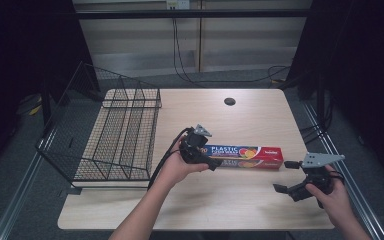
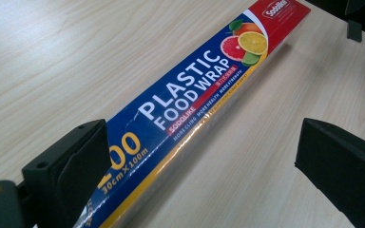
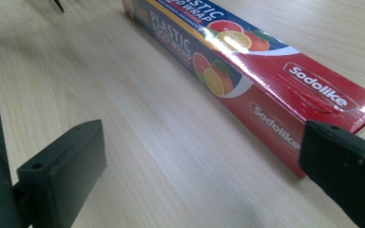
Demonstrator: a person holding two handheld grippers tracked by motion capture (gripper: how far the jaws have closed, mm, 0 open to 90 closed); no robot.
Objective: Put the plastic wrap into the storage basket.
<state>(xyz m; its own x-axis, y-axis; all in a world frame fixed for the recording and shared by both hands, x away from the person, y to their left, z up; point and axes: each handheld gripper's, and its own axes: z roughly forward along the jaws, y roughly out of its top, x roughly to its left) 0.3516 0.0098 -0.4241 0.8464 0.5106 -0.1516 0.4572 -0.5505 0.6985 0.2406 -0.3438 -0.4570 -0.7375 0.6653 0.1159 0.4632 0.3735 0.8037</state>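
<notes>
Pale wood-grain table (image 1: 240, 200), matt, round-cornered; dark round hole (image 1: 229, 101) far centre. Black wire-mesh basket (image 1: 115, 135) at left, well apart. Long glossy cardboard plastic-wrap box (image 1: 247, 156), blue and red, flat at centre. Left gripper (image 1: 198, 150) over its left end, jaws wide. Right gripper (image 1: 292, 177) near right, jaws wide, gripping nothing.

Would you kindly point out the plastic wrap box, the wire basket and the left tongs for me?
plastic wrap box (image 1: 260, 151), high view, on its blue top face.
wire basket (image 1: 122, 131), high view, on its mesh floor.
left tongs (image 2: 204, 156), left gripper view, midway between the open tips.
</notes>
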